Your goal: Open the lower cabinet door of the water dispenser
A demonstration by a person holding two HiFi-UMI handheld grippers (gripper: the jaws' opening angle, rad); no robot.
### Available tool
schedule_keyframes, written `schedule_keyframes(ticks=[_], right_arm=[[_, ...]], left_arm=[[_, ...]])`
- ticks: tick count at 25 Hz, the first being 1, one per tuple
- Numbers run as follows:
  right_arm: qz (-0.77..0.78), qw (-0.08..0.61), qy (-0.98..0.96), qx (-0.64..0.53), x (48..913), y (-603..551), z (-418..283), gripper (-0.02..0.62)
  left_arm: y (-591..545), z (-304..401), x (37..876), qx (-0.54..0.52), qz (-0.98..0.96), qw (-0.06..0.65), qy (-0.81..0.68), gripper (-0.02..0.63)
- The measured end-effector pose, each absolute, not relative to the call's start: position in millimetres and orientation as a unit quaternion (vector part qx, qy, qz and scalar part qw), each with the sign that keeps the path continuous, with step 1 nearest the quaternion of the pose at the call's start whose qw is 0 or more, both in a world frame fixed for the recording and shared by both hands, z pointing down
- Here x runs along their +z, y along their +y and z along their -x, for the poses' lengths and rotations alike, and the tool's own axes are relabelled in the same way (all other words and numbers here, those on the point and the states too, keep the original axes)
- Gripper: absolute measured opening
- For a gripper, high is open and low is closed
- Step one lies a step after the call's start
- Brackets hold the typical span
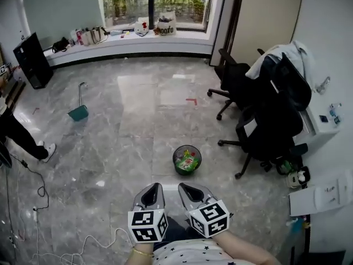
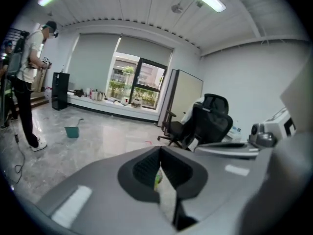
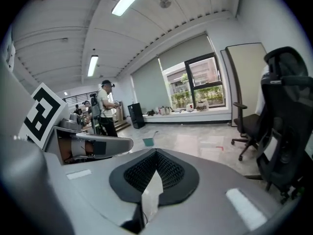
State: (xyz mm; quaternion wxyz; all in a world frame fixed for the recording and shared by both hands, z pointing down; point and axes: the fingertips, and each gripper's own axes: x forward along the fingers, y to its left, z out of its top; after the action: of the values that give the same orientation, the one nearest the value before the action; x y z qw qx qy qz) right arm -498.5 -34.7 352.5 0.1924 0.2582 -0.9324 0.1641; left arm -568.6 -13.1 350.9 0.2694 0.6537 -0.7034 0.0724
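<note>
Grey marble floor ahead, spotted no cabinet door. Held left gripper & right gripper just near side of the bin, both clenched, empty. Guessed white unit far right of bin = dispenser; needed facing it, jaws parted first.

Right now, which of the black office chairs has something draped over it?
The chair farthest right: a pale garment hangs over its backrest, while the far chair and the near chair are bare.
</note>
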Motion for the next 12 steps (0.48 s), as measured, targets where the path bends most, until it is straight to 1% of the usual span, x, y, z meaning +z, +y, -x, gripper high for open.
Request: schedule_keyframes(ticks=[6, 12], right_arm=[[-0.352, 0.172, -0.903, 0.178, 351.8, -78.8, 346.0, -0.003], [-0.443, 0.158, -0.862, 0.191, 358.4, -95.2, 197.3, -0.003]], left_arm=[[-72.2, 414.4, 352.8, 0.094, -0.726, 0.262, -0.629, 0.006], [-103.9, 263.6, 361.6, 0.121, -0.787, 0.260, -0.546, 0.006]])
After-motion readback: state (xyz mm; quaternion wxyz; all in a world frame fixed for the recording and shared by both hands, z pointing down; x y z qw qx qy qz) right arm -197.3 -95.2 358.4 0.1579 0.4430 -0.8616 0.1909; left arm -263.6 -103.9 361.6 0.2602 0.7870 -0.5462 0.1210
